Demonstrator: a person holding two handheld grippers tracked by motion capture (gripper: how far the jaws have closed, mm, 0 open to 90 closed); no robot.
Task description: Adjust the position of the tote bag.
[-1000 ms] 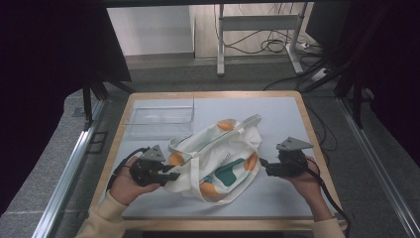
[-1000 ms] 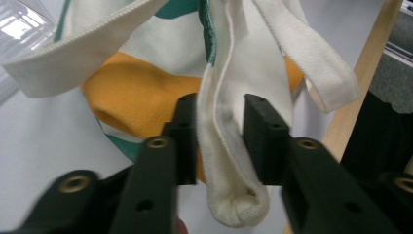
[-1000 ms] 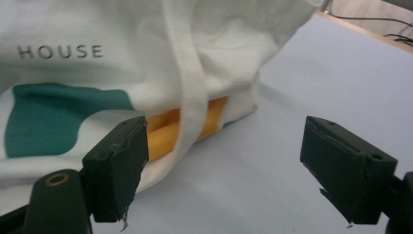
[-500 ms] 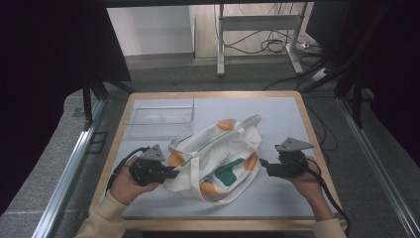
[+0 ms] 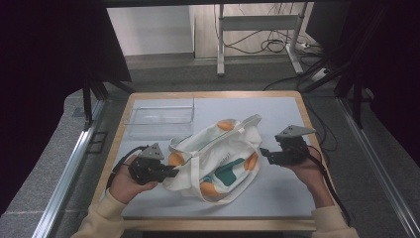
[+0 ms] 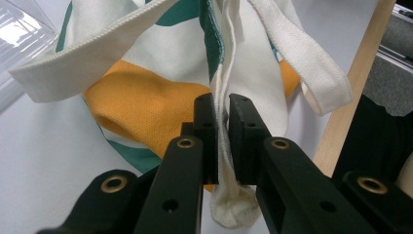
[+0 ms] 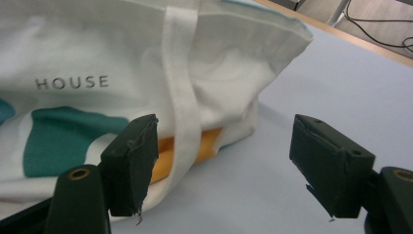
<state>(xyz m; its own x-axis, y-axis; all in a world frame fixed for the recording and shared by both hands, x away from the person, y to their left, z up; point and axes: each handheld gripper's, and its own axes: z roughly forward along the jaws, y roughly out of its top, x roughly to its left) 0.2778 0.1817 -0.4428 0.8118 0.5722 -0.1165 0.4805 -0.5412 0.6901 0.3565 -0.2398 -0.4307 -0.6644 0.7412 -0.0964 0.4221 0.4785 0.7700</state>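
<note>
A white tote bag point(image 5: 218, 158) with orange and green patches lies crumpled in the middle of the table. My left gripper point(image 5: 174, 171) is at the bag's left edge; its jaws have just been closing and now pinch a fold of the bag's white fabric point(image 6: 223, 146) between the pads of my left gripper point(image 6: 221, 105). My right gripper point(image 5: 262, 152) hovers just off the bag's right side, pointing at it. In the right gripper view my right gripper point(image 7: 224, 141) stands wide, though its jaws have just narrowed a little. The bag's strap point(image 7: 182, 73) passes by one jaw, and nothing is pinched.
A clear plastic tray point(image 5: 161, 116) sits at the back left of the pale blue mat point(image 5: 277, 116). The table's wooden rim point(image 5: 213, 94) frames the mat. Metal rails run along both sides, and cables lie on the floor beyond.
My right gripper has lifted slightly and shifted a little beside the bag. My left hand and the bag have stayed where they were.
</note>
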